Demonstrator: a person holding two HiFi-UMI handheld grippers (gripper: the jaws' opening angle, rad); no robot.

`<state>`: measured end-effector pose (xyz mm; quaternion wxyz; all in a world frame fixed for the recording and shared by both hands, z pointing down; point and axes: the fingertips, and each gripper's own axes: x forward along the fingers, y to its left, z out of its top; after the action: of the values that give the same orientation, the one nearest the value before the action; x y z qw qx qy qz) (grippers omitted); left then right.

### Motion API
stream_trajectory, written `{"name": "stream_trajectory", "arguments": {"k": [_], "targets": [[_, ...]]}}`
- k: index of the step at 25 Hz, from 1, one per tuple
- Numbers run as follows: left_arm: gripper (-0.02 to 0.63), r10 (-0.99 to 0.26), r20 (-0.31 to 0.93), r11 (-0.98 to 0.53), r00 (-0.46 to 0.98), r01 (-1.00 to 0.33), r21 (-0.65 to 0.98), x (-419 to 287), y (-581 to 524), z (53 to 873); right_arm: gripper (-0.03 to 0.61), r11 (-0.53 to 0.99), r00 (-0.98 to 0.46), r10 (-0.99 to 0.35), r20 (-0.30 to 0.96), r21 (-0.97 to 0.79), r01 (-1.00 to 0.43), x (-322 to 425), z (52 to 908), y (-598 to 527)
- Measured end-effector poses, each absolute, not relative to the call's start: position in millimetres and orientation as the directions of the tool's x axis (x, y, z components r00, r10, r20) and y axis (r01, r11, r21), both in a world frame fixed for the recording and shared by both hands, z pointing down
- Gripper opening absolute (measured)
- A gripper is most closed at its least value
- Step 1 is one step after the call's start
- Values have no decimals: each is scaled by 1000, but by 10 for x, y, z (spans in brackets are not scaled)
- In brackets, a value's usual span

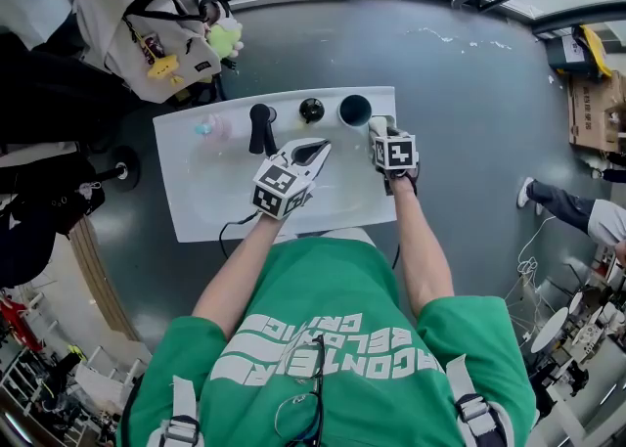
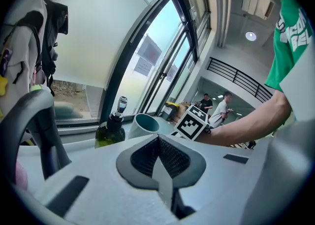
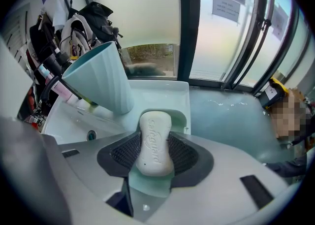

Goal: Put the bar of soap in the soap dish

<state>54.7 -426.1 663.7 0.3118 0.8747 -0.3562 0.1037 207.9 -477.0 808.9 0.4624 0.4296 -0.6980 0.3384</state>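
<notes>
A white bar of soap (image 3: 154, 143) sits between the pads of my right gripper (image 3: 154, 156), which is shut on it. Just under the bar lies the pale green soap dish (image 3: 180, 116), on the sink's back right corner; I cannot tell if soap and dish touch. In the head view my right gripper (image 1: 380, 129) hovers at that corner, beside a teal cup (image 1: 354, 110). My left gripper (image 1: 317, 151) is over the white sink (image 1: 210, 202), shut with nothing in it. Its jaws (image 2: 158, 145) meet in the left gripper view.
On the sink's back ledge stand a black faucet (image 1: 260, 128), a dark green bottle (image 1: 311, 110) and the cup (image 3: 101, 76). A backpack (image 1: 147, 29) hangs to the far left. Another person's leg (image 1: 562, 205) and cardboard boxes (image 1: 597, 108) are at the right.
</notes>
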Motion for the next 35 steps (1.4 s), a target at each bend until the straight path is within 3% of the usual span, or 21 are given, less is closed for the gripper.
{"name": "stream_trajectory", "arguments": {"k": [12, 26, 35], "targets": [[8, -548, 387, -602, 741, -671, 433, 549, -4065, 6480, 183, 354, -238, -418, 877, -84, -931, 2025, 7664, -4743], [8, -576, 312, -650, 756, -654, 386, 470, -3642, 6009, 181, 334, -355, -631, 690, -172, -927, 1841, 6518, -4098], [8, -615, 268, -637, 742, -667, 387, 297, -3285, 5835, 77, 336, -379, -710, 594, -187, -923, 1678, 6027, -3503]]}}
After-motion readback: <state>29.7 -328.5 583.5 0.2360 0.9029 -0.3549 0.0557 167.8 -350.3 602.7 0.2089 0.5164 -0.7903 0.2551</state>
